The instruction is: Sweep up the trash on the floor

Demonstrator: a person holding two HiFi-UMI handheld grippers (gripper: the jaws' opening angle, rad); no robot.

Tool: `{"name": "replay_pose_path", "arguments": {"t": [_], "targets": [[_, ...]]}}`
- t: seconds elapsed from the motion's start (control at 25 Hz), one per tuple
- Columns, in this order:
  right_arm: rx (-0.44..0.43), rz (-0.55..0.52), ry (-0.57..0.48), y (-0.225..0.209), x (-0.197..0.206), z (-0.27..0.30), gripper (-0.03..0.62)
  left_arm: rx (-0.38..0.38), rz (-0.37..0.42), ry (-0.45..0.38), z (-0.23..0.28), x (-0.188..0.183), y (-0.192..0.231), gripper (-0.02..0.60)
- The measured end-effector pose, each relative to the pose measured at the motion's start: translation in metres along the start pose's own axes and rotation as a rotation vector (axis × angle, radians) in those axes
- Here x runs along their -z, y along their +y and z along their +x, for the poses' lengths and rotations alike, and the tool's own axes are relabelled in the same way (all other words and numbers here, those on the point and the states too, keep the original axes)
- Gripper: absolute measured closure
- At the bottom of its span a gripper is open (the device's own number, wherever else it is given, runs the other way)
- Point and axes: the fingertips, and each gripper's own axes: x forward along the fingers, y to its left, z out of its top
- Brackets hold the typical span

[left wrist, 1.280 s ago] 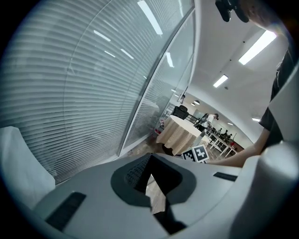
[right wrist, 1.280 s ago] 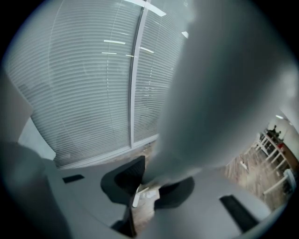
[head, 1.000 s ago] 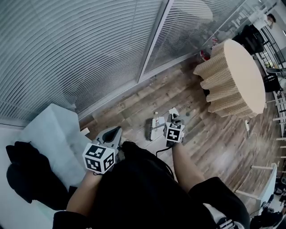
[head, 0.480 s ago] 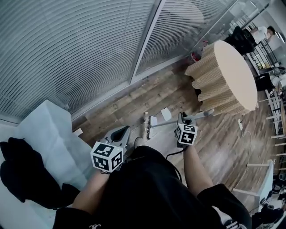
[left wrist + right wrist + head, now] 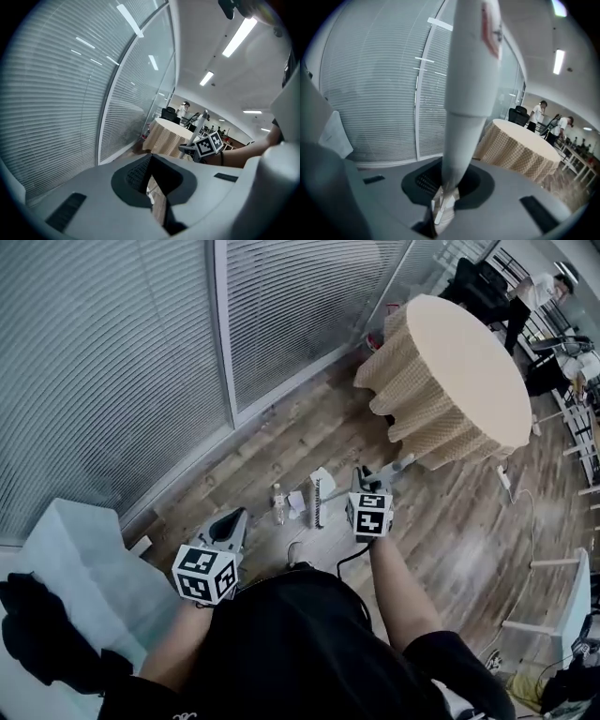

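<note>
The right gripper (image 5: 364, 486) was clamped on the broom (image 5: 317, 502) handle, keeping its head on the floor (image 5: 450, 531) beside the bottle (image 5: 277, 503) and paper scraps (image 5: 323, 480), ready to sweep. The left gripper (image 5: 230, 524), closed and empty, waited at near left.

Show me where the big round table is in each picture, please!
Head view: the round table is at the upper right.
Left gripper view: it is small, near the middle, just above the jaws.
Right gripper view: it is at the right, beyond the broom handle.
Shared landmark: the window blinds are left of the table in all three.
</note>
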Motion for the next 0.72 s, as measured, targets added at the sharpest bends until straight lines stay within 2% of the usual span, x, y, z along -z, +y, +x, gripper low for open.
{"name": "replay_pose_path", "arguments": {"t": [0.16,0.32,0.48,0.72], "targets": [[-0.062,-0.045,-0.034,-0.057,-0.008,0.032,0.534,-0.024,0.039,0.022,0.049,-0.013,-0.044,0.589],[-0.108,-0.083,-0.011,-0.102,0.005,0.071,0.534,-0.056,0.071,0.019,0.078,-0.025,-0.074,0.589],[-0.132,-0.115,0.016,-0.134,0.019,0.105,0.534,-0.159,0.097,0.04,0.082,-0.027,-0.077,0.589],[-0.119,-0.179,0.033,-0.156,0.032,0.153,0.534,-0.299,0.033,0.041,0.072,-0.021,-0.053,0.589]]}}
